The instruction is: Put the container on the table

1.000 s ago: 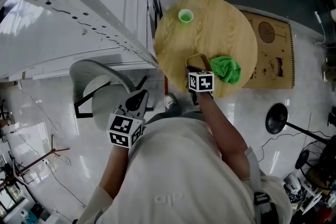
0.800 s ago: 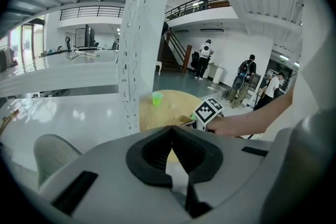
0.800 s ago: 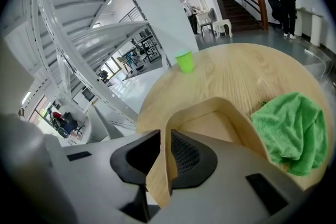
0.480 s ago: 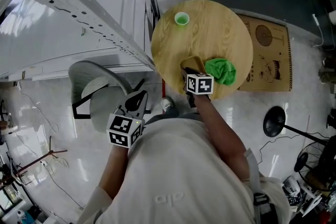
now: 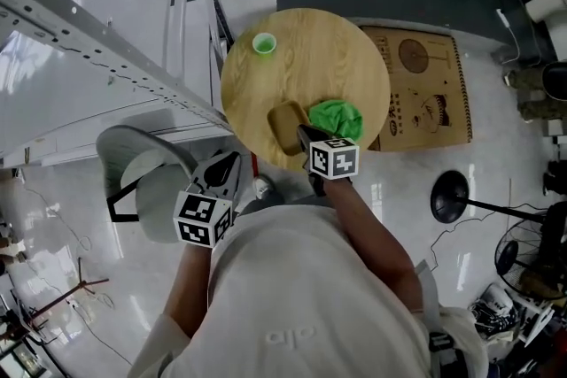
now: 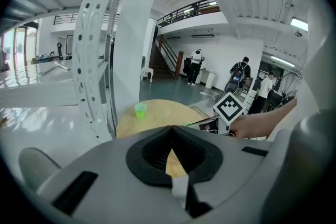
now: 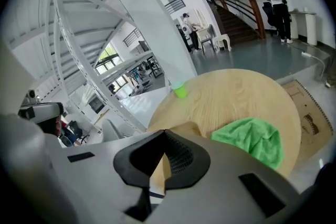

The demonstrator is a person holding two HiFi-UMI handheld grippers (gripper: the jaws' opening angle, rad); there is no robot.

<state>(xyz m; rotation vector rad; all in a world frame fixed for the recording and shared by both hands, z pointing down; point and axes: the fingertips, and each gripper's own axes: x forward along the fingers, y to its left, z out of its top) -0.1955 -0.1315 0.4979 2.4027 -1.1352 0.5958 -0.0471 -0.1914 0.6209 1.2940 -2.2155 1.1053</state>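
Glossy white floor (image 5: 400, 179), grey chair (image 5: 151, 195)

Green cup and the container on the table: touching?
Apart. The head view shows the green cup near the far edge of the table and the container near its near edge, with bare wood between them.

I'm watching the body of the right gripper (image 7: 165, 136) covering most of the container (image 7: 186, 128); overhead, its marker cube (image 5: 334, 158) is hiding the jaws. Background people (image 6: 242, 72) are showing too small to tell apart.
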